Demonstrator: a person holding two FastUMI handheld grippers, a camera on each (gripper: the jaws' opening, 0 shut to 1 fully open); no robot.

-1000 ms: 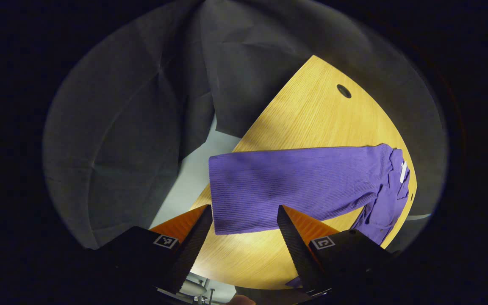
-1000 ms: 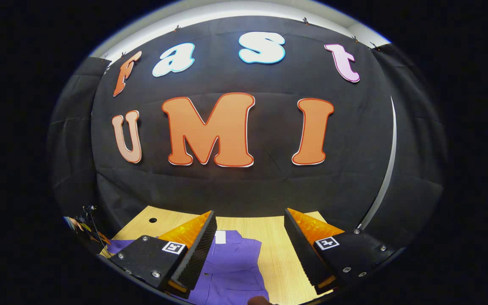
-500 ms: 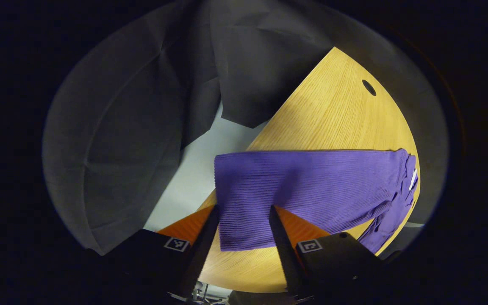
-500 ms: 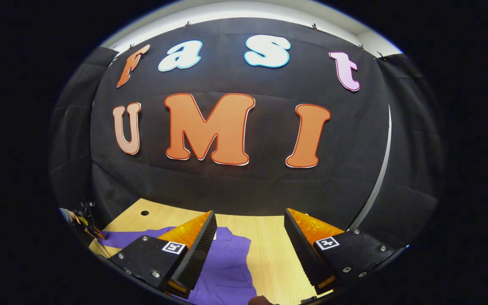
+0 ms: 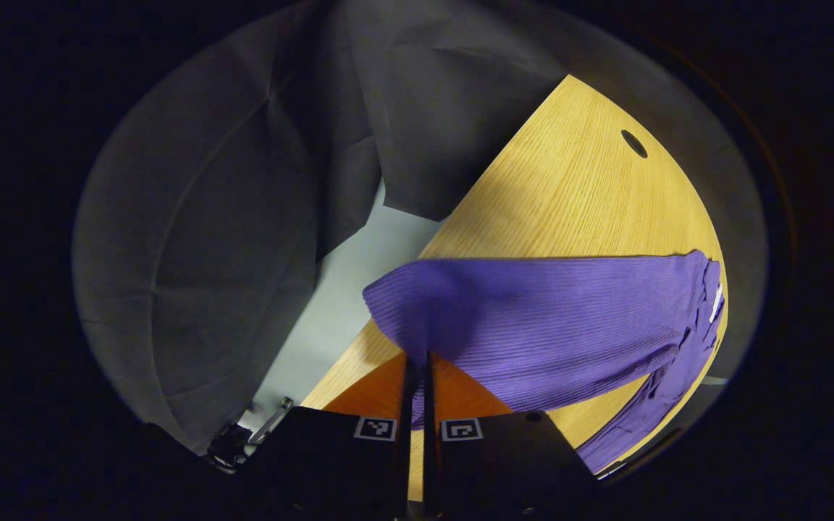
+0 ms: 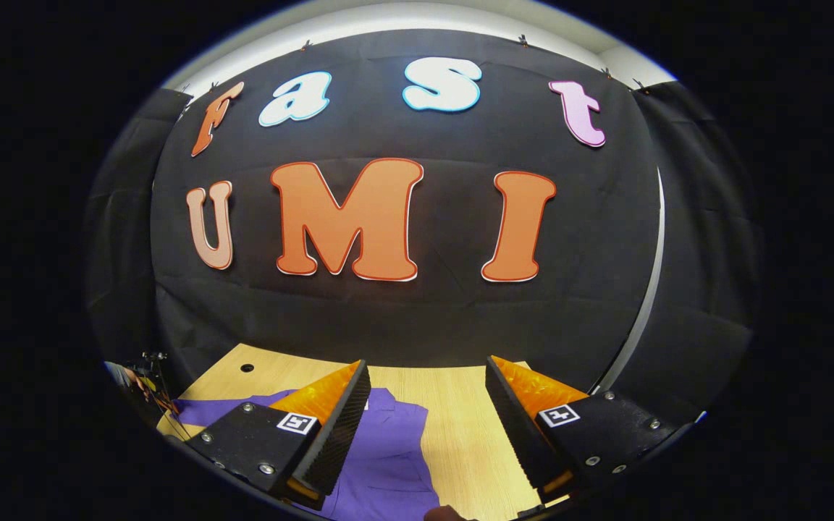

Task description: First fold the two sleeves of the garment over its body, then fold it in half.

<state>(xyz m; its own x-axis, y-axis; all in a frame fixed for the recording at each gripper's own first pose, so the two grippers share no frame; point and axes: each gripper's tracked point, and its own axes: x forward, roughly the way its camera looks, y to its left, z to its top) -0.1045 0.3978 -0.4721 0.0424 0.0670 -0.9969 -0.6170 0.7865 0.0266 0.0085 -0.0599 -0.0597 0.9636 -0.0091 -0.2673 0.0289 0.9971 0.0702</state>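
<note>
Clearly the purple ribbed-knit garment (image 5: 540,325) is soft and light: its sleeve (image 5: 417,304) puckers where the left gripper (image 5: 417,376) has its fingers pinched together on the cuff end, at lower centre of the left gripper view. It should drape and drag rather than hold shape, so the cuff looks like the sensible hold. The garment lies across the wooden table (image 5: 569,202), running toward the right of that frame. In the right gripper view, the right gripper (image 6: 424,405) hangs with fingers spread wide and empty above the garment's body (image 6: 388,463), low in the frame.
</note>
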